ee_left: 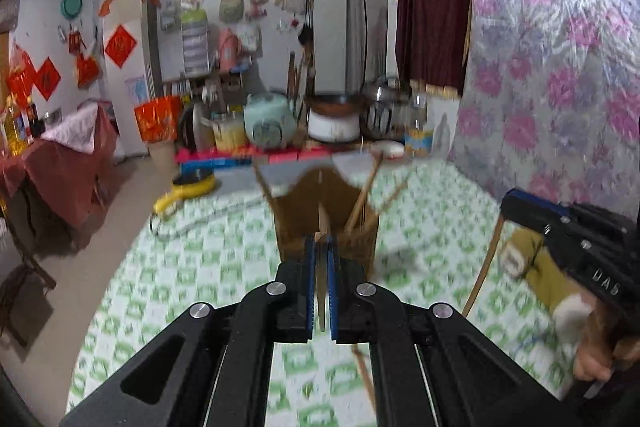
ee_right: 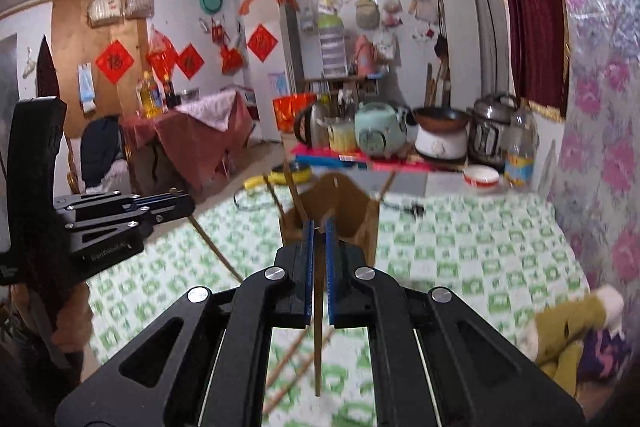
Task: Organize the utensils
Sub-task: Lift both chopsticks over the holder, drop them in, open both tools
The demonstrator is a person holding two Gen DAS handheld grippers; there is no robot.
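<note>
A brown cardboard utensil holder point(ee_left: 326, 215) stands on the green-and-white checked table point(ee_left: 200, 259) with a few wooden chopsticks point(ee_left: 362, 201) in it. My left gripper point(ee_left: 321, 251) is shut on a chopstick point(ee_left: 321, 291), just before the holder. My right gripper point(ee_right: 319, 231) is shut on another chopstick point(ee_right: 317, 339), also close to the holder point(ee_right: 340, 215). Each gripper shows in the other's view: the right one point(ee_left: 505, 205) holding its chopstick point(ee_left: 482, 263), the left one point(ee_right: 188, 205) with its chopstick point(ee_right: 216, 247). Loose chopsticks point(ee_right: 296, 355) lie on the cloth below.
A yellow stuffed toy point(ee_right: 568, 331) lies at the table's right, by the flowered wall point(ee_left: 560, 67). At the far edge stand a rice cooker point(ee_right: 378, 133), a kettle point(ee_right: 312, 125), a pan on a white cooker point(ee_right: 440, 131), a pressure cooker point(ee_right: 492, 135), a bottle point(ee_right: 520, 147) and a bowl point(ee_right: 482, 175).
</note>
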